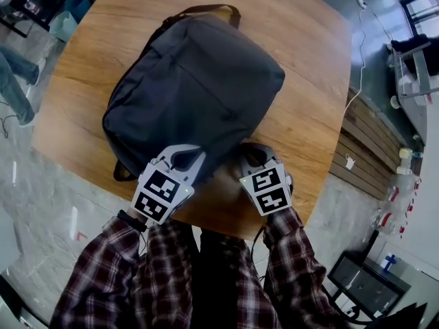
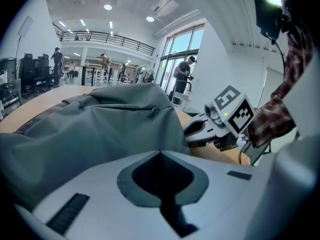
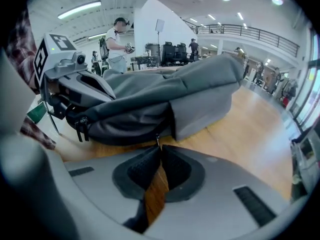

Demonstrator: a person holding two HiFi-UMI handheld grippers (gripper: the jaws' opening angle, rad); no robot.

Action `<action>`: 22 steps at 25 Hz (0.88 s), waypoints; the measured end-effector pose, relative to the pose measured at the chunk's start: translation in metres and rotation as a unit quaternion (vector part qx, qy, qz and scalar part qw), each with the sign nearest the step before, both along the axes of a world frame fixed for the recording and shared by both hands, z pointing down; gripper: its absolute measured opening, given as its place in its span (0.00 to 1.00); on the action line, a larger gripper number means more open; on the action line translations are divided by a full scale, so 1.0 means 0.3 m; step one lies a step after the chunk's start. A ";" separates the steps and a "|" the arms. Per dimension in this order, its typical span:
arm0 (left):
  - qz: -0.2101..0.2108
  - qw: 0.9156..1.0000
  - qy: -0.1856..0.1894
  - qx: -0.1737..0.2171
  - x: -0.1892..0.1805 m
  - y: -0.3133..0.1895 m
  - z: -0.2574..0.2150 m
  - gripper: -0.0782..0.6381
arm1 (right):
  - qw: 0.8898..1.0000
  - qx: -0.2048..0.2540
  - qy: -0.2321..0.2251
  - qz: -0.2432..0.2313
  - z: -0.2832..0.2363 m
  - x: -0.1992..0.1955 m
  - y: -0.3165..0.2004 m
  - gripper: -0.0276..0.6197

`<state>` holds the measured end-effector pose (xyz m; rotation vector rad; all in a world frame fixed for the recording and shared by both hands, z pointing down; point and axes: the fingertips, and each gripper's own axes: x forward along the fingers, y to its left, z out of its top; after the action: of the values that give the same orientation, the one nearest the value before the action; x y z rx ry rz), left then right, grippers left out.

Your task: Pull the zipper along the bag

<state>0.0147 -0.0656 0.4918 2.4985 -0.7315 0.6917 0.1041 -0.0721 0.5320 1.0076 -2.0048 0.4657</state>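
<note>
A dark grey backpack [image 1: 195,81] lies flat on a round wooden table [image 1: 302,60], with its carry handle [image 1: 206,11] at the far end. Both grippers sit at the bag's near edge. My left gripper [image 1: 184,156] is shut, its tips pressed into the bag's fabric [image 2: 100,129] at the near-left corner. My right gripper [image 1: 252,153] is shut at the near-right edge. In the right gripper view its tips [image 3: 160,147] pinch the small metal zipper pull [image 3: 157,140] that hangs from the bag's side seam [image 3: 150,121]. The left gripper [image 3: 75,89] shows there, clamped on the bag's corner.
The table's near edge [image 1: 226,228] lies just under my wrists. A strap buckle [image 3: 81,128] dangles at the bag's corner. People stand well away in the hall [image 2: 182,79], [image 3: 117,41]. A leg [image 1: 14,81] shows on the floor at the left, benches [image 1: 370,142] at the right.
</note>
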 end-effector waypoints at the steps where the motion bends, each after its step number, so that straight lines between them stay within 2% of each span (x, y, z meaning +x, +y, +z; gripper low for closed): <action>1: 0.000 1.000 0.000 -0.001 -0.002 -0.001 0.002 0.12 | 1.000 -0.003 -0.005 0.002 0.000 -0.004 -0.001 0.08; 4: -0.010 1.000 0.009 -0.004 -0.022 -0.011 -0.001 0.12 | 1.000 -0.011 -0.022 0.004 -0.018 -0.019 0.000 0.09; 6: -0.035 0.999 0.021 0.003 -0.039 -0.027 -0.023 0.12 | 0.999 -0.008 -0.028 0.012 -0.044 -0.011 0.012 0.09; 11: -0.109 0.992 0.046 0.051 -0.084 -0.048 -0.192 0.12 | 0.994 0.025 -0.071 0.080 -0.185 0.048 0.055 0.09; 16: -0.161 0.978 0.087 0.102 -0.107 -0.046 -0.459 0.12 | 0.983 0.084 -0.119 0.110 -0.420 0.019 0.060 0.09; 22: -0.179 0.963 0.110 0.169 -0.111 -0.011 -0.751 0.12 | 0.964 0.175 -0.178 0.095 -0.761 -0.101 0.052 0.09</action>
<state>-0.0184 -0.0688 0.2667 2.5759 -1.2592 0.1661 0.0738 -0.0565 0.3038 1.4257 -2.3776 0.4243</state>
